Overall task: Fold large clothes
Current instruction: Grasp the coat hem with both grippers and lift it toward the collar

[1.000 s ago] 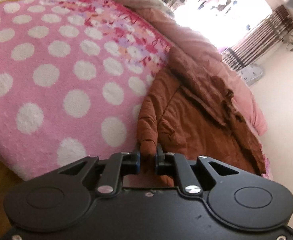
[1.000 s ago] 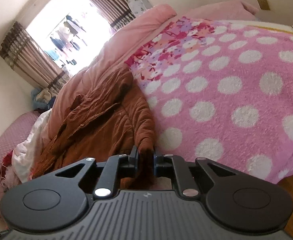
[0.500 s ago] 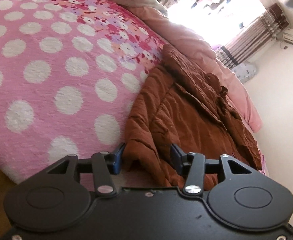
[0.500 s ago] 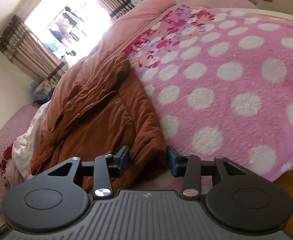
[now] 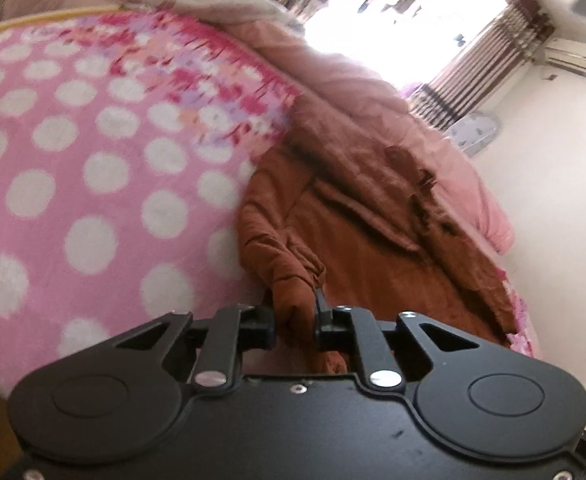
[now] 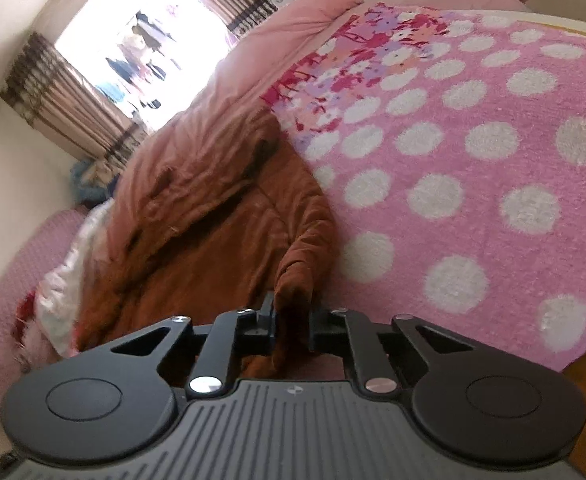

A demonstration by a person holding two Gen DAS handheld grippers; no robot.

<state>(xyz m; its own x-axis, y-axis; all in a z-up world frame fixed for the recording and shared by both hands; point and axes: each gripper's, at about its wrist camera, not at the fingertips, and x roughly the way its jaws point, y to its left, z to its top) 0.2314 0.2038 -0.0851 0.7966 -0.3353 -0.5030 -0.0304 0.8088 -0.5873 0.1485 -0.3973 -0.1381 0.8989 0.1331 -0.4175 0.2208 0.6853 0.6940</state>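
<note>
Brown padded garment [image 5: 373,240]: lay rumpled on the pink dotted blanket [image 5: 73,184], against a pink quilt [image 5: 333,80]. Left gripper [image 5: 295,316]: jaws clamped on a bunched brown fold at the garment's near edge. Right gripper [image 6: 292,320]: jaws closing, pinching another brown fold.
</note>
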